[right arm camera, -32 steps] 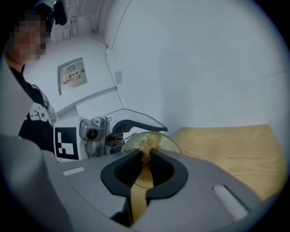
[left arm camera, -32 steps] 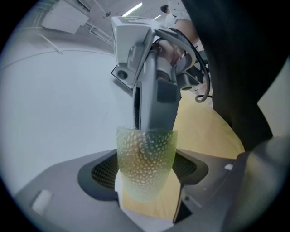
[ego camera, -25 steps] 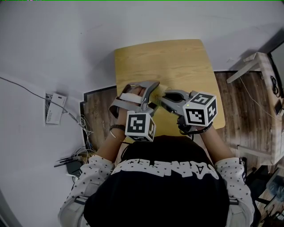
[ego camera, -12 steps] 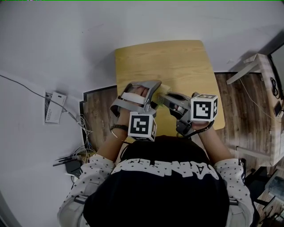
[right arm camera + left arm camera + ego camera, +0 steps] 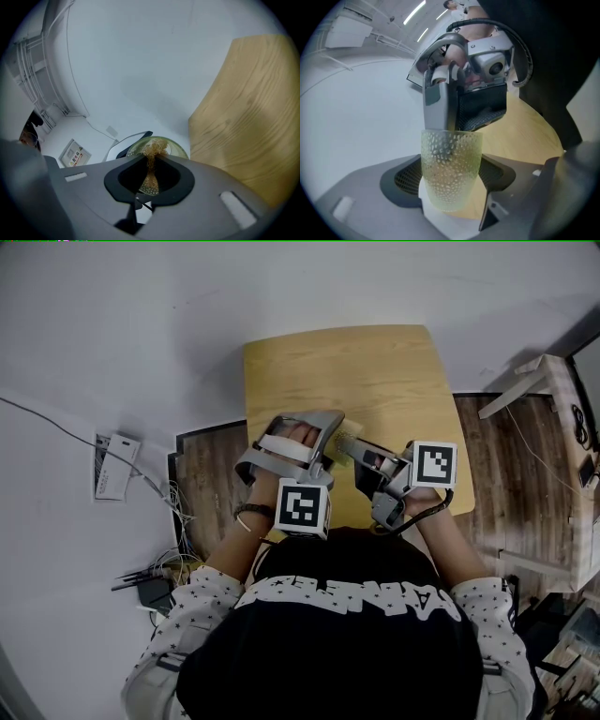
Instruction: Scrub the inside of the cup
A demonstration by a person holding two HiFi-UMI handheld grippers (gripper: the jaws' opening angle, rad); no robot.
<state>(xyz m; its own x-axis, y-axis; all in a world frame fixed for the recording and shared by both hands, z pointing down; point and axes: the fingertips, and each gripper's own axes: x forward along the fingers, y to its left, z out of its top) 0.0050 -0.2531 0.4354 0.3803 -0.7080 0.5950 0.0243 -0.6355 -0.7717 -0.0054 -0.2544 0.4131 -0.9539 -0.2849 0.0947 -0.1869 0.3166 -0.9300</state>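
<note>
Cup: a pale green cup (image 5: 451, 161) with a dimpled wall that looks like glass. It is off the tabletop (image 5: 375, 371), held in the air above its near edge.
Left claw: the left claw (image 5: 451, 187) is closed on the cup, with one jaw on each side of its lower wall. The mouth of the cup points away from this claw, toward the other one.
Right claw: the right claw (image 5: 150, 177) is pressed together on a golden wire scrubber (image 5: 151, 157). Only a narrow gap is between the jaws, and the scrubber fills it.
Scrubber position: its loose end sits at the mouth of the cup, at the rim or just past it. How deep it goes I cannot tell.
Step in hand: I judge that the scrubbing of the inside is just beginning or under way.
How to do it well: hold the cup steady with the left claw and do not squeeze harder, because such a wall is hard and slippery and can slide out or crack. Push the scrubber along the axis of the cup until it reaches the bottom. Then turn the right claw so that the wire rubs all round the inner wall. Let only the scrubber touch the cup, not the jaw tips.
Risk: a sideways push from the right claw may lever the cup out of the left grip. It would then fall to the tabletop or to the floor (image 5: 211, 474).
</note>
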